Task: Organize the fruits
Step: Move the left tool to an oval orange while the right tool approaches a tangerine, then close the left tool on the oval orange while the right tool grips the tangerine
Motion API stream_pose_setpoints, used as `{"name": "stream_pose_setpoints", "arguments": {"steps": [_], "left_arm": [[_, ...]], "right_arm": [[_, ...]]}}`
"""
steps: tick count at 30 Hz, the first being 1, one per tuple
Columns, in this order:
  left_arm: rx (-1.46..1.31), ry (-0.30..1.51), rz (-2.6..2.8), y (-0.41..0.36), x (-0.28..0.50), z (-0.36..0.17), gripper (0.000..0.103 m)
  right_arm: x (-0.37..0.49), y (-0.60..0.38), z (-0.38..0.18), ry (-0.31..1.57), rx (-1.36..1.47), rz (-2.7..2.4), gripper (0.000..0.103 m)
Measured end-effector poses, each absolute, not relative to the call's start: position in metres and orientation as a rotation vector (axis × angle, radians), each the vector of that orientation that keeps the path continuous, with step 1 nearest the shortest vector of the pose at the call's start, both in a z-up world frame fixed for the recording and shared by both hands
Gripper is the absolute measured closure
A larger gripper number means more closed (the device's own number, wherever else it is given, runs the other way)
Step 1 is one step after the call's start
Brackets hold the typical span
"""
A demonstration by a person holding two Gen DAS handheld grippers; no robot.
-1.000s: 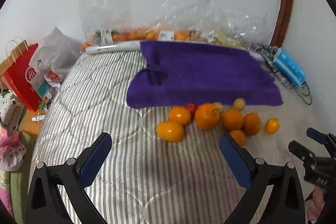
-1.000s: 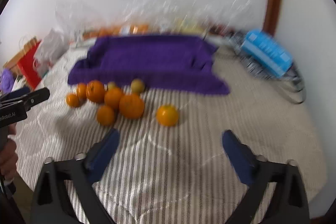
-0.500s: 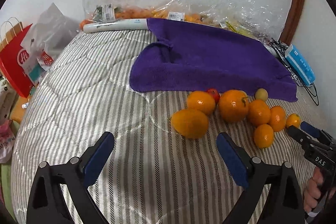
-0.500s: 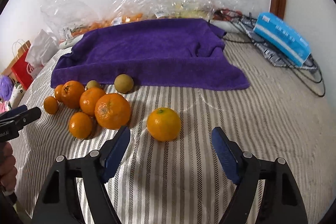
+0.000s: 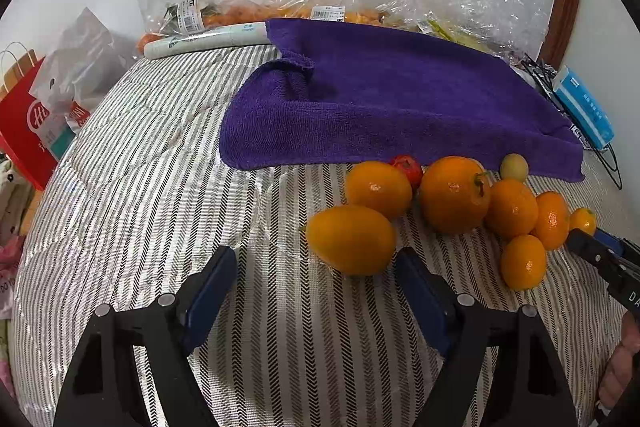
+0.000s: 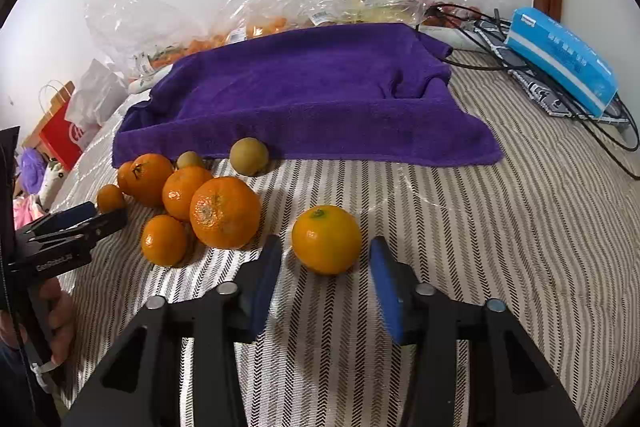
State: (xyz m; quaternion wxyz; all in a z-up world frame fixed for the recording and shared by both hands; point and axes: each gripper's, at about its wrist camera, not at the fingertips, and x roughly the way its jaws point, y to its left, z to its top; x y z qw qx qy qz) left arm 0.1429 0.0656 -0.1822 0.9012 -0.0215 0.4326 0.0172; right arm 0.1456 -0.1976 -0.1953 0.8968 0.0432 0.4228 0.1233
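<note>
Oranges are seen clustered on a striped bed (image 6: 500,227) below a purple towel (image 6: 312,95); one lone orange (image 6: 326,239) is framed just ahead of the right tool (image 6: 325,285), fingers apart, while the left tool (image 5: 316,291) is held spread wide beside an oval orange (image 5: 351,239)

Both grippers have closed in on the fruit: right gripper (image 6: 326,277) narrowed around the lone orange (image 6: 326,239), left gripper (image 5: 316,287) nearer the oval orange fruit (image 5: 351,239).
</note>
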Motion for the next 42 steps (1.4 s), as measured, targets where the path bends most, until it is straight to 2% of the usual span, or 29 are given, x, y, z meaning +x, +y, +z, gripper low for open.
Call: {"name": "stream_pose_setpoints", "arguments": {"steps": [5, 8, 13, 16, 33, 39, 42], "left_arm": [[-0.054, 0.888, 0.012, 0.067, 0.144, -0.181, 0.025], [-0.1, 0.869, -0.023, 0.073, 0.143, -0.18, 0.031], [-0.179, 0.843, -0.089, 0.081, 0.142, -0.179, 0.052], [-0.216, 0.835, -0.132, 0.083, 0.142, -0.18, 0.062], [-0.227, 0.779, -0.197, 0.08, 0.134, -0.173, 0.063], [-0.231, 0.812, -0.17, 0.081, 0.138, -0.178, 0.063], [-0.215, 0.841, -0.168, 0.078, 0.143, -0.181, 0.056]], "right_arm": [[0.148, -0.194, -0.195, 0.873, 0.07, 0.242, 0.059], [0.148, -0.19, -0.196, 0.871, 0.037, 0.229, 0.061], [0.147, -0.189, -0.196, 0.869, 0.032, 0.245, 0.068], [0.147, -0.192, -0.196, 0.867, 0.048, 0.252, 0.068], [0.142, -0.194, -0.192, 0.84, 0.073, 0.283, 0.068], [0.142, -0.194, -0.193, 0.845, 0.074, 0.278, 0.068], [0.143, -0.193, -0.193, 0.847, 0.073, 0.28, 0.068]]}}
